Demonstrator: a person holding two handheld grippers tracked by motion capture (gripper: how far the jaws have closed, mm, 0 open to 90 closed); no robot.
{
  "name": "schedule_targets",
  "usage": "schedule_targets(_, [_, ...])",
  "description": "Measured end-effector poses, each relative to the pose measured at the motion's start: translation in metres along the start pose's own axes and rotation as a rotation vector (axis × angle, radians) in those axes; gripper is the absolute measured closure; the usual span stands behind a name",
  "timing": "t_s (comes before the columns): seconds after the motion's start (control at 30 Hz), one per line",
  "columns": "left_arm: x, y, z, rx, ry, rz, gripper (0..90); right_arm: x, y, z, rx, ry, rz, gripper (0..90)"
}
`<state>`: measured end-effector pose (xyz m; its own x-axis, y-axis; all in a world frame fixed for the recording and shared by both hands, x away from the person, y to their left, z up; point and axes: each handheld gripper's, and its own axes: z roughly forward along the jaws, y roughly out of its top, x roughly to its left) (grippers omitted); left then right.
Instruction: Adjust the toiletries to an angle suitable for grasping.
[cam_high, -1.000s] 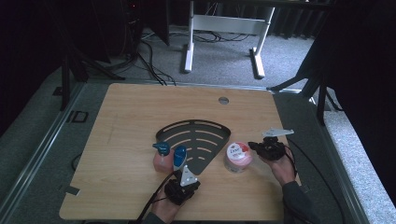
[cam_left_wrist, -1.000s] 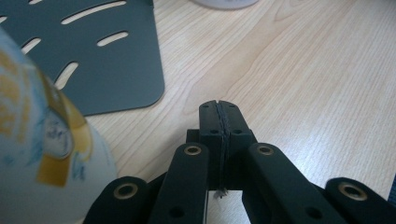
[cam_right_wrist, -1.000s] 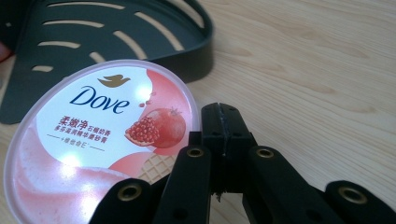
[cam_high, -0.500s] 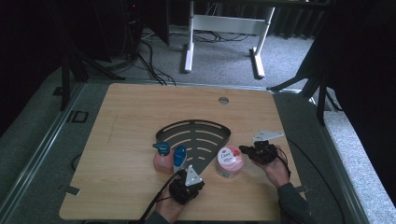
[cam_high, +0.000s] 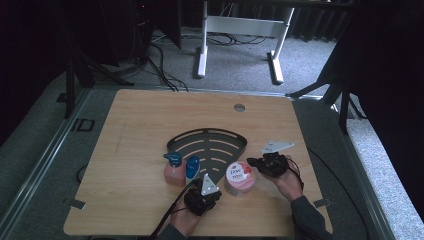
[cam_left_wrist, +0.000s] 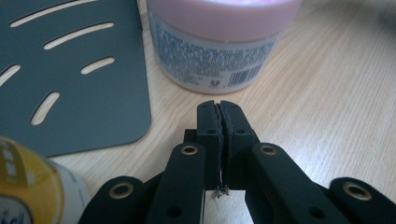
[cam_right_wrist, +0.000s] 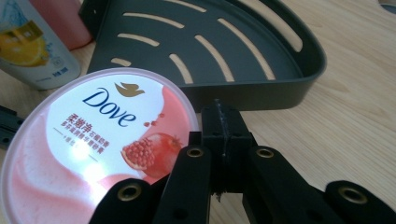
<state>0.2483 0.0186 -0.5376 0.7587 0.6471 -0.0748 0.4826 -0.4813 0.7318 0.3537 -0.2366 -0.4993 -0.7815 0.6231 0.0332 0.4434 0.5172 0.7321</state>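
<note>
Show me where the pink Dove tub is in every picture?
High view: the pink Dove tub stands near the table's front edge, between the two grippers.
Left gripper view: top middle, its label side with the barcode, just past the shut jaws.
Right gripper view: lower left, its lid with the Dove name.
Shared landmark: the dark slotted corner tray, lying right beside the tub.

Pink Dove jar (cam_right_wrist: 88, 144) showing a white lid with red pomegranate picture, dark grey slotted corner shelf (cam_right_wrist: 210, 51), blue-capped bottles (cam_high: 181, 169), light wooden table (cam_high: 150, 120), black grippers (cam_high: 267, 164).
</note>
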Motion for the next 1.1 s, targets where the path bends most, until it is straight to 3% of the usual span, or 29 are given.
schedule_targets(0.27, [-0.002,0.0,-0.002,-0.024,-0.013,-0.008,86.5,0.016,-0.004,0.002,-0.007,0.04,-0.004,90.0])
schedule_targets(0.77, [0.006,-0.011,-0.018,-0.021,0.019,-0.029,85.7,0.035,-0.007,0.004,-0.026,0.07,-0.007,90.0])
schedule_targets(0.97, [0.006,-0.02,-0.027,-0.024,0.009,0.001,81.2,0.034,-0.009,0.006,-0.051,0.079,0.007,89.4])
schedule_targets(1.1, [0.007,-0.029,-0.039,-0.033,0.012,0.014,77.7,0.022,-0.02,0.008,-0.046,0.037,0.059,83.5])
